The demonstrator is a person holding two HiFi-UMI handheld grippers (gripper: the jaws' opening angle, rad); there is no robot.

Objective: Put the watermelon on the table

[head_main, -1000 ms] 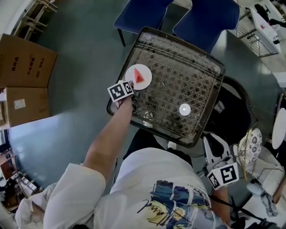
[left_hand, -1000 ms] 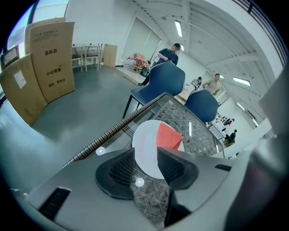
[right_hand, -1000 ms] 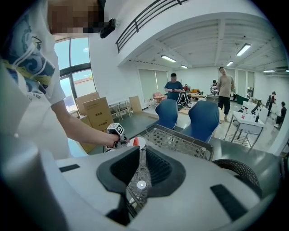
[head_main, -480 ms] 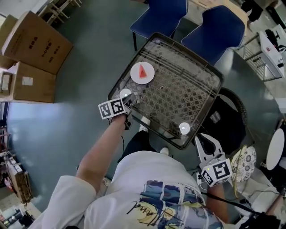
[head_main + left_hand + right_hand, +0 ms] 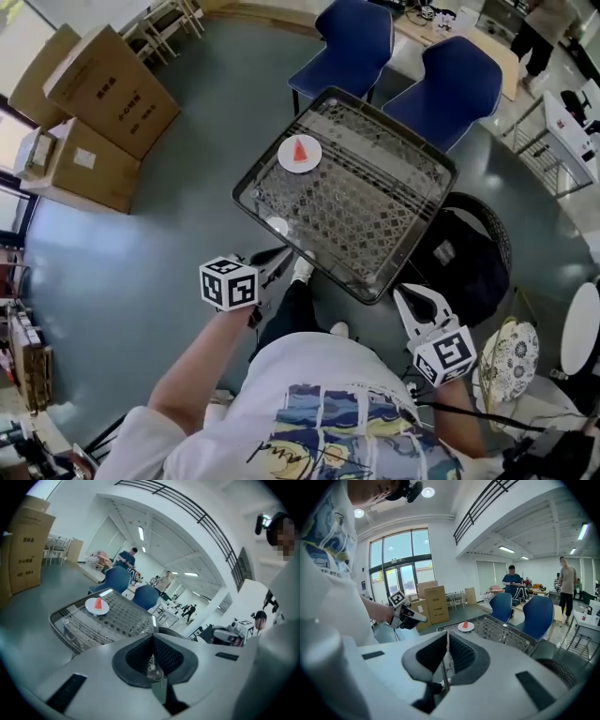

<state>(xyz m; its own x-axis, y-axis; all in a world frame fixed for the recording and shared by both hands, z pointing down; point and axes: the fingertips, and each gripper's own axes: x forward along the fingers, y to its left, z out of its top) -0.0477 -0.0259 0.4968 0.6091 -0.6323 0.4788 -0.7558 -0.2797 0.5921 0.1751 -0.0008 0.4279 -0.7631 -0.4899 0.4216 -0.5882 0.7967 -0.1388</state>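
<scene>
A red watermelon slice (image 5: 299, 150) lies on a small white plate (image 5: 312, 156) at the far left corner of the glass-topped wicker table (image 5: 375, 206). The slice also shows in the left gripper view (image 5: 98, 603) and the right gripper view (image 5: 465, 624). My left gripper (image 5: 284, 252) hangs off the table's near left edge, well short of the plate, shut and empty (image 5: 153, 637). My right gripper (image 5: 413, 298) hovers by the table's near right corner, its pads together with nothing between them (image 5: 447, 635). The left gripper (image 5: 423, 617) also appears in the right gripper view.
Two blue chairs (image 5: 352, 37) (image 5: 459, 70) stand behind the table. Cardboard boxes (image 5: 112, 80) are stacked at the far left. A dark round wicker seat (image 5: 473, 253) sits right of the table. A small white disc (image 5: 277, 226) lies near the table's front edge. People stand in the background.
The left gripper let go of the plate, shut its jaws and pulled back off the table toward me. The plate with the slice stayed on the table. The right gripper shifted slightly.
</scene>
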